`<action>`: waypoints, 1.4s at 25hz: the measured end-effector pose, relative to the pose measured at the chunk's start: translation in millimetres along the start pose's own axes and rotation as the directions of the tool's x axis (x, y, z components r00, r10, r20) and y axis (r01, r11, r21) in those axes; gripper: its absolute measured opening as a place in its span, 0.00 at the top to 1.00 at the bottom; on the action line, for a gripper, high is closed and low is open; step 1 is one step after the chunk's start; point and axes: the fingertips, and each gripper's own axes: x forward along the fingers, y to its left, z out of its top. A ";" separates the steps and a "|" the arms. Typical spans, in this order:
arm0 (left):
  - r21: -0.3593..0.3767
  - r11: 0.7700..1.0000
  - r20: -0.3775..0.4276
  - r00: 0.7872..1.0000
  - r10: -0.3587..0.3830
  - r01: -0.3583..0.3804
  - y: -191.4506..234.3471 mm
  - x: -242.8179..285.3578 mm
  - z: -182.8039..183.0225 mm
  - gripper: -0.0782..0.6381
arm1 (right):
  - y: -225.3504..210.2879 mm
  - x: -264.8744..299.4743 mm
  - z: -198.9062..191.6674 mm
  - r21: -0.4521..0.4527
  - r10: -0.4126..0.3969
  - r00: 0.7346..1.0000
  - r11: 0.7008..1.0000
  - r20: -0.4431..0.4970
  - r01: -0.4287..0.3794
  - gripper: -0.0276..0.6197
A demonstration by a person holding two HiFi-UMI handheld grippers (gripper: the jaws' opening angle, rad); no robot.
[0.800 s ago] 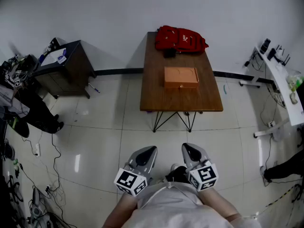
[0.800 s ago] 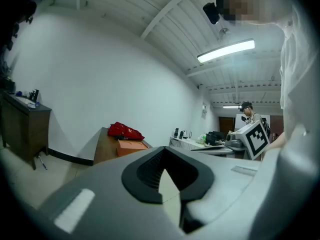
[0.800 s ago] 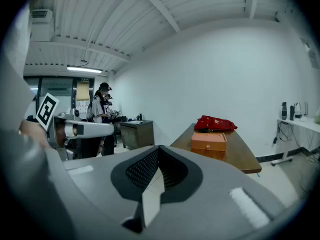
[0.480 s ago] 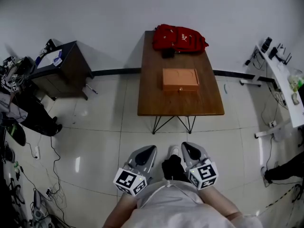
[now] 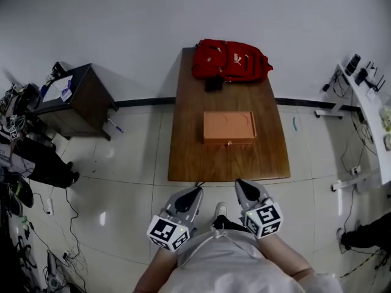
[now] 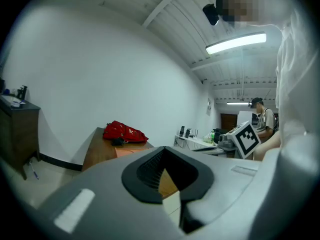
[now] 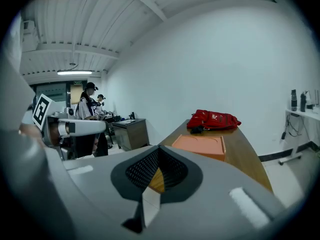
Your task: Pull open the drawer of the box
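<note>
While drawer [image 5: 229, 141] sits closed, orange box [image 5: 228, 125] lies on table [image 5: 188, 159].

Grey left claw [image 5: 192, 194] and right claw [image 5: 242, 186] bear black-white cubes [image 5: 167, 232].

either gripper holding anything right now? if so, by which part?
Nothing is held. The left hand-held gripper and the right hand-held gripper both have their jaws together with nothing between them, well apart from the box.
</note>
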 end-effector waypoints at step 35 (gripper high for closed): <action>-0.148 0.989 -0.233 0.972 -0.028 -0.007 173.2 158.5 -33.4 0.88 | -140.0 177.4 -73.1 0.067 -0.152 0.905 0.979 -0.397 0.194 0.94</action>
